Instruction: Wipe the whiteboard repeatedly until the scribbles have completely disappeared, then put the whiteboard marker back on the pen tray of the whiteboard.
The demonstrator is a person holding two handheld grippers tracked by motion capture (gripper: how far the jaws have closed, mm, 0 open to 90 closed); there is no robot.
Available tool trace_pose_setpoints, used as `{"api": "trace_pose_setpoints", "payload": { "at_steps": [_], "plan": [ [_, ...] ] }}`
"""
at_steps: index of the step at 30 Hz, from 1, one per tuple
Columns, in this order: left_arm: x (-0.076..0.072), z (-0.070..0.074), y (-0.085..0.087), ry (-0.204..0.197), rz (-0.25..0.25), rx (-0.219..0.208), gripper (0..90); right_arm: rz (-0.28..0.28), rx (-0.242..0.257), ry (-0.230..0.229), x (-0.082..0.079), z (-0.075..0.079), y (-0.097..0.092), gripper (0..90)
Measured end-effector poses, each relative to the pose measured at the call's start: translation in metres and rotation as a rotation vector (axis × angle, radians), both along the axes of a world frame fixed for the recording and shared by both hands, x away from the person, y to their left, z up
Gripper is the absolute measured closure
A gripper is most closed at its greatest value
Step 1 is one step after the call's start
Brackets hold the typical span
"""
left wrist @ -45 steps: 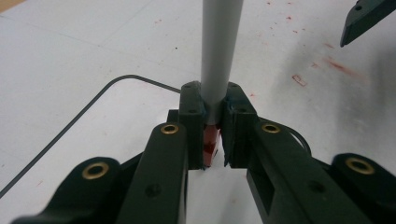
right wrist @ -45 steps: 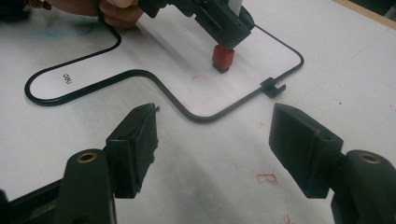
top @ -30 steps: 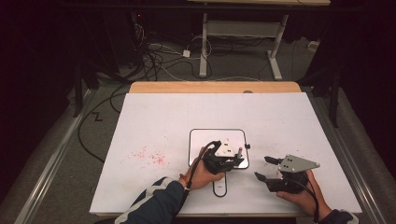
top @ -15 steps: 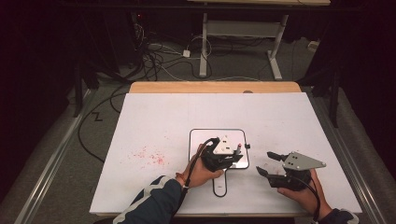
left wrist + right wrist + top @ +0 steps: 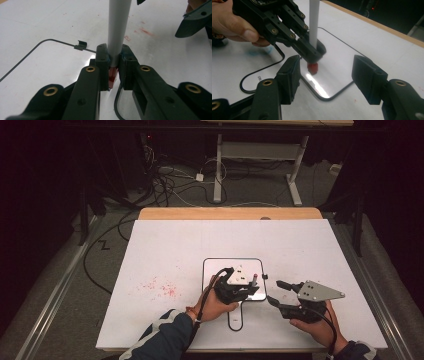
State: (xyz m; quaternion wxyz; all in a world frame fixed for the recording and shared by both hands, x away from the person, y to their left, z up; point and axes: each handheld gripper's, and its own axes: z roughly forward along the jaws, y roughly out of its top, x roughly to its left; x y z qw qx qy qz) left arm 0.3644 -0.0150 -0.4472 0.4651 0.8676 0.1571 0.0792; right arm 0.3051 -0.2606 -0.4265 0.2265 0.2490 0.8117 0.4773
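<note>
A grey-barrelled marker (image 5: 118, 30) with a red end (image 5: 113, 75) stands upright in my left gripper (image 5: 114, 56), which is shut on its lower barrel. The red end (image 5: 312, 68) hovers just over a small black-framed whiteboard (image 5: 205, 270). In the high view the left gripper (image 5: 248, 287) sits over the board's lower right part. My right gripper (image 5: 273, 291) lies just right of it, pointing at the marker (image 5: 254, 281). Its jaws have just been closing. In the right gripper view the right gripper (image 5: 328, 67) is open, with the red end in the gap ahead, untouched.
The board lies on a white tabletop with red smudges (image 5: 160, 287) to its left. A small clip (image 5: 82, 45) sits on the board's frame. A wooden strip (image 5: 230, 213) marks the table's far edge, with cables (image 5: 170, 180) and desk legs beyond.
The right gripper's jaws have narrowed a little. Both hands stay almost where they were, and the marker remains in the left gripper.
</note>
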Motion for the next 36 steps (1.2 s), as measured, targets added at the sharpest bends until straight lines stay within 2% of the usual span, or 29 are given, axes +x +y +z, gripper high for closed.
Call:
{"api": "trace_pose_setpoints", "payload": {
  "at_steps": [5, 13, 17, 19, 21, 25, 27, 31, 33, 36],
  "plan": [
    [-0.004, -0.001, 0.001, 0.006, 0.002, -0.002, 78.2, 0.04, 0.013, -0.003, 0.001, 0.002, 0.011, 41.7],
    [-0.016, 0.001, -0.002, 0.008, -0.029, -0.011, 78.1, 0.079, 0.049, 0.006, 0.006, 0.007, 0.032, 47.0],
    [-0.019, 0.001, -0.003, 0.003, -0.034, -0.006, 78.1, 0.073, 0.045, 0.008, 0.011, 0.006, 0.038, 61.6],
    [-0.02, 0.001, -0.004, 0.0, -0.038, -0.003, 78.1, 0.08, 0.068, 0.023, 0.012, 0.007, 0.037, 68.7],
    [-0.02, 0.001, -0.004, 0.004, -0.037, -0.013, 78.0, 0.086, 0.068, 0.014, 0.011, 0.008, 0.035, 77.5],
    [-0.023, 0.002, -0.007, -0.007, -0.05, -0.005, 76.5, 0.112, 0.073, 0.023, 0.009, 0.009, 0.034, 81.0],
    [-0.025, 0.001, -0.009, -0.017, -0.047, 0.004, 70.5, 0.105, 0.074, 0.021, 0.008, 0.009, 0.033, 81.2],
    [-0.029, 0.003, -0.008, -0.049, -0.033, 0.059, 41.2, 0.101, 0.1, 0.011, 0.006, 0.015, 0.027, 81.2],
    [-0.034, 0.006, -0.002, -0.093, 0.002, 0.079, 28.9, 0.095, 0.101, 0.012, 0.005, 0.018, 0.023, 81.2],
    [-0.041, 0.011, 0.014, -0.171, 0.035, 0.087, 22.2, 0.073, 0.106, 0.023, 0.007, 0.021, 0.015, 81.2]
  ]
}}
